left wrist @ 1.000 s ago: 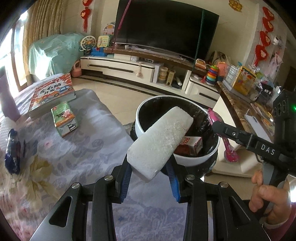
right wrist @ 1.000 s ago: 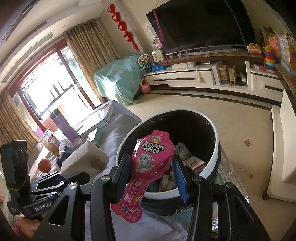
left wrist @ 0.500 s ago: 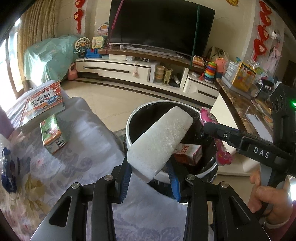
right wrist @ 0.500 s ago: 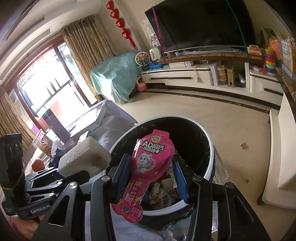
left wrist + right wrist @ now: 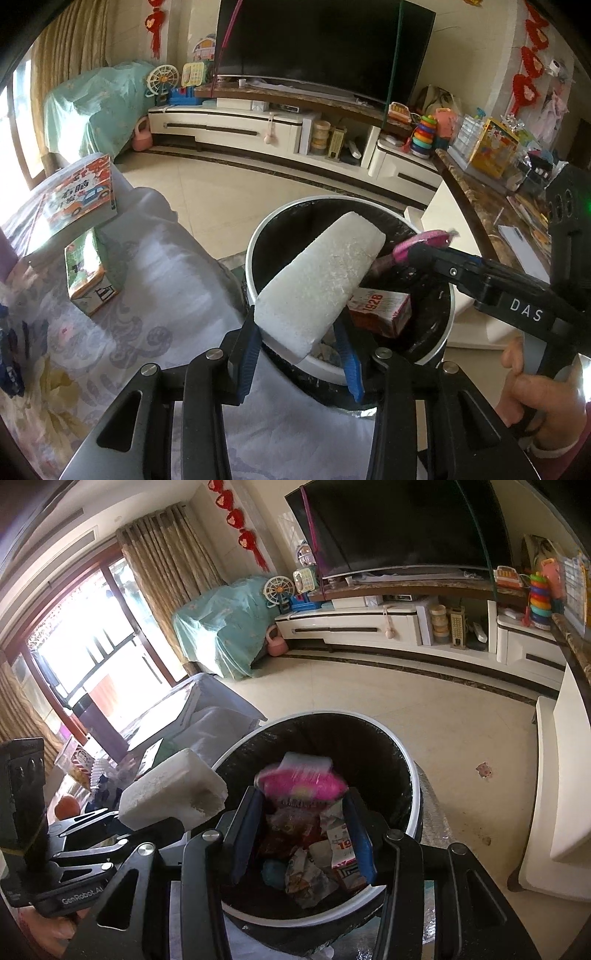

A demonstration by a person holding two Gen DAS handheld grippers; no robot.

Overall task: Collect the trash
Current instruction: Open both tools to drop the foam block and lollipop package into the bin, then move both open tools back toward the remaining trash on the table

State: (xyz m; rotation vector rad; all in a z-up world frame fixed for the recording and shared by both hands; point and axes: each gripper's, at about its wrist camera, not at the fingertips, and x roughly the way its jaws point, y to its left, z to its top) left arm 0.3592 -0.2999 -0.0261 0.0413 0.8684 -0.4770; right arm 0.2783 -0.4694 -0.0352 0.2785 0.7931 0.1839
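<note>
The left claw (image 5: 301, 354) is clamped on a white foam block (image 5: 321, 280), tilted out over the near rim of the bin (image 5: 415, 794). The right claw (image 5: 303, 834) stands open above the bin; a blurred pink packet (image 5: 301, 784) sits between its fingers, grip unclear.

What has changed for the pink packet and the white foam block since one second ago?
The right gripper has opened and the pink packet, blurred, is dropping into the trash bin. Both grippers came closer over the bin. The left gripper stays shut on the white foam block.
</note>
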